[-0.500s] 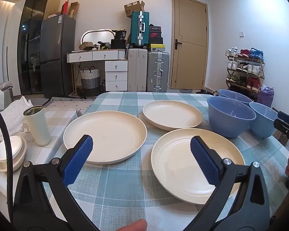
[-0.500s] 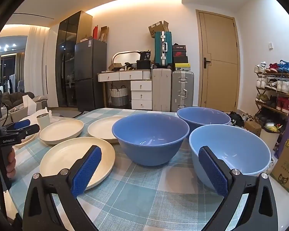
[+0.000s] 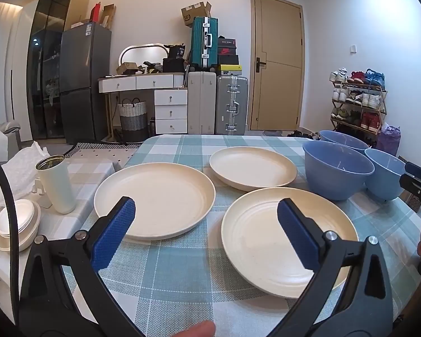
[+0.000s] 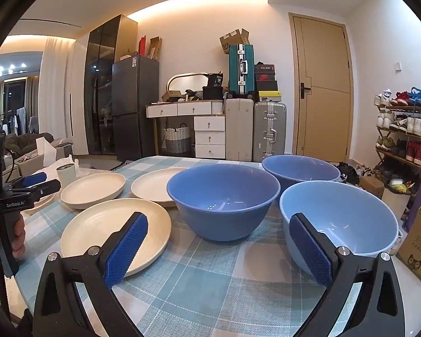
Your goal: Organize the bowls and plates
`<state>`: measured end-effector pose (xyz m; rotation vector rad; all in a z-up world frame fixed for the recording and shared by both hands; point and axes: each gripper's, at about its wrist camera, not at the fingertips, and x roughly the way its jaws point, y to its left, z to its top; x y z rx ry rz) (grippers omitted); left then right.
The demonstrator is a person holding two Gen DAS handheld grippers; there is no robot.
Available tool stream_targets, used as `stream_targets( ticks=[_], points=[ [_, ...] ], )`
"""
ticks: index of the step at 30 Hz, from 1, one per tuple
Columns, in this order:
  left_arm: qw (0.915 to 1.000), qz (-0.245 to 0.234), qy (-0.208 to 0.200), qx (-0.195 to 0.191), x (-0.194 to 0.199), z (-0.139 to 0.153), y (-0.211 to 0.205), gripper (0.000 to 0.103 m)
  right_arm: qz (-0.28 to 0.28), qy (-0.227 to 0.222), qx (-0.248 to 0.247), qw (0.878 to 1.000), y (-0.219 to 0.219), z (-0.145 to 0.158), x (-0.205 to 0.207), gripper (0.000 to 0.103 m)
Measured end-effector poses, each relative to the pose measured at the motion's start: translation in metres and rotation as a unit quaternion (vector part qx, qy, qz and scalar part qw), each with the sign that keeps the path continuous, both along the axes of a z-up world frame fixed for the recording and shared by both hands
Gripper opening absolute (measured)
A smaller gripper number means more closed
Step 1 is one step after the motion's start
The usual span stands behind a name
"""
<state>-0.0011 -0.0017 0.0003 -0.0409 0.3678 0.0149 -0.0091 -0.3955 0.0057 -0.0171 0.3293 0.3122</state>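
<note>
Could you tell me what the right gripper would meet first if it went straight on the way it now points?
Probably the darker blue bowl: it sits ahead between the open right gripper fingers, though depth is unclear.

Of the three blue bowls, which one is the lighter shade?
The light blue bowl nearest the right tool, on the table's right edge; the other two bowls are darker blue.

Only readable bits: "GenRoboLAI" on the left gripper (image 4: 28,189) body, "SF" on the cardboard box (image 3: 196,12) atop the teal suitcase (image 3: 204,42), "36" on a black bag (image 4: 216,80) on the dresser
</note>
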Motion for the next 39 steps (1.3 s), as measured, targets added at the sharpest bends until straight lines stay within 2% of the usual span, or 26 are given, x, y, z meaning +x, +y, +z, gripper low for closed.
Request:
stream_targets(
  ticks=[39],
  points=[
    [1.0,0.0,0.001,0.004,0.0002,0.0,-0.0007,0.101,0.013,0.001,0.0,1.0,0.0012,-0.0014,-0.0022,0.103]
  ],
)
